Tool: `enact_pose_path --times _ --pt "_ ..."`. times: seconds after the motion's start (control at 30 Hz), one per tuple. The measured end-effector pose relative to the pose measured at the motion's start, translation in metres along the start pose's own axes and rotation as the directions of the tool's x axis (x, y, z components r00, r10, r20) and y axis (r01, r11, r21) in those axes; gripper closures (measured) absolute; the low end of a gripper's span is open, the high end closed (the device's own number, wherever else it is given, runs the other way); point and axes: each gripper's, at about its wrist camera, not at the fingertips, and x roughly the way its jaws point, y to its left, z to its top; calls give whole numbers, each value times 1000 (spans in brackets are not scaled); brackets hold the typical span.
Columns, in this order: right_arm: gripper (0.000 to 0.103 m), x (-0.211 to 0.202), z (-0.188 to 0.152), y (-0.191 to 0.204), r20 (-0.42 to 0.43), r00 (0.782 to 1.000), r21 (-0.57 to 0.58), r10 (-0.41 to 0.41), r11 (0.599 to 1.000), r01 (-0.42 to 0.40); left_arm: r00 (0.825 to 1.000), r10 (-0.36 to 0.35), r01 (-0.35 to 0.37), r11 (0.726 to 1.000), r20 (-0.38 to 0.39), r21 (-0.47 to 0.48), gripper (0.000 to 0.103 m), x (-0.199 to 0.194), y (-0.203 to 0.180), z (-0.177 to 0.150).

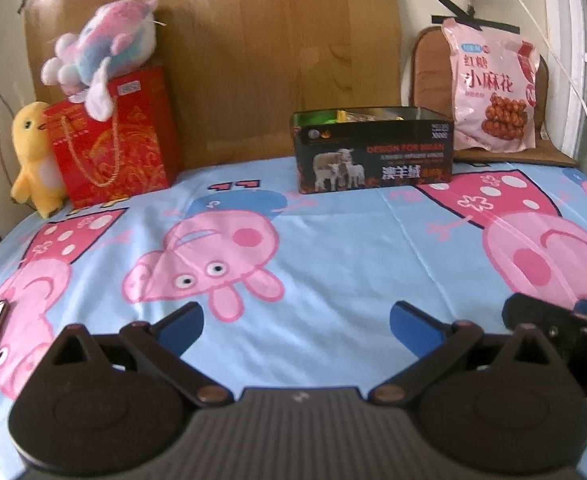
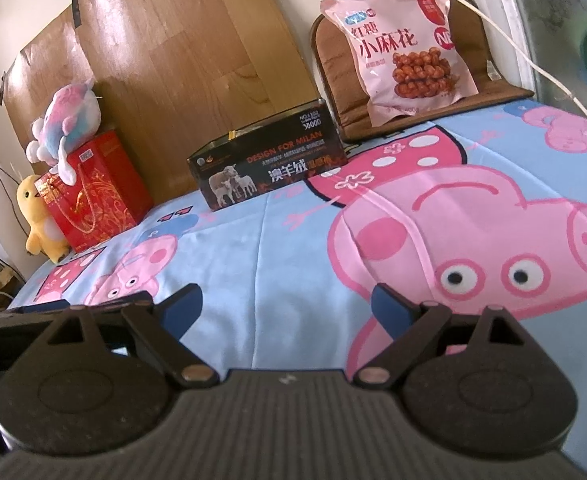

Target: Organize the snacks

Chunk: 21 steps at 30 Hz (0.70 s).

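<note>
Left wrist view: the left gripper [image 1: 295, 330] is held with jaws wide and nothing between them. Far ahead of the jaws, an open tin [image 1: 373, 152] with snacks inside is seen on the bed [image 1: 333, 248]. A pink snack bag [image 1: 493, 88] is propped ahead, to the right.

Right wrist view: the right gripper [image 2: 287, 310] is also spread wide and bare. The tin [image 2: 267, 164] is ahead, the bag [image 2: 397, 48] farther right. No loose snacks are seen by the jaws, so sorting may be starting or done.

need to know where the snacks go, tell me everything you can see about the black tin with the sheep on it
The tin is a dark rectangular box with no lid on, looking like printed metal. Its front shows sheep, the words DESIGN FOR MILAN and Chinese characters. It sits upright on the cartoon pig sheet near the wooden board, left of the pink snack bag. Yellow and green wrappers peek over its rim. Neither gripper touches it.
</note>
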Motion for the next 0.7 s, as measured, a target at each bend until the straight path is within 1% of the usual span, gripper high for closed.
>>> enact_pose_path --times 0.2,0.4,0.7 --pt "8 8 19 -12 29 999 -18 -42 999 42 999 -29 29 999 -20 16 0 16 -13 19" --pt "8 17 32 -22 48 996 -21 -71 997 72 998 -40 41 999 -39 16 0 32 -23 38" --pt "8 27 40 -33 46 996 -16 -75 997 76 998 -31 32 999 -51 35 0 47 -41 49"
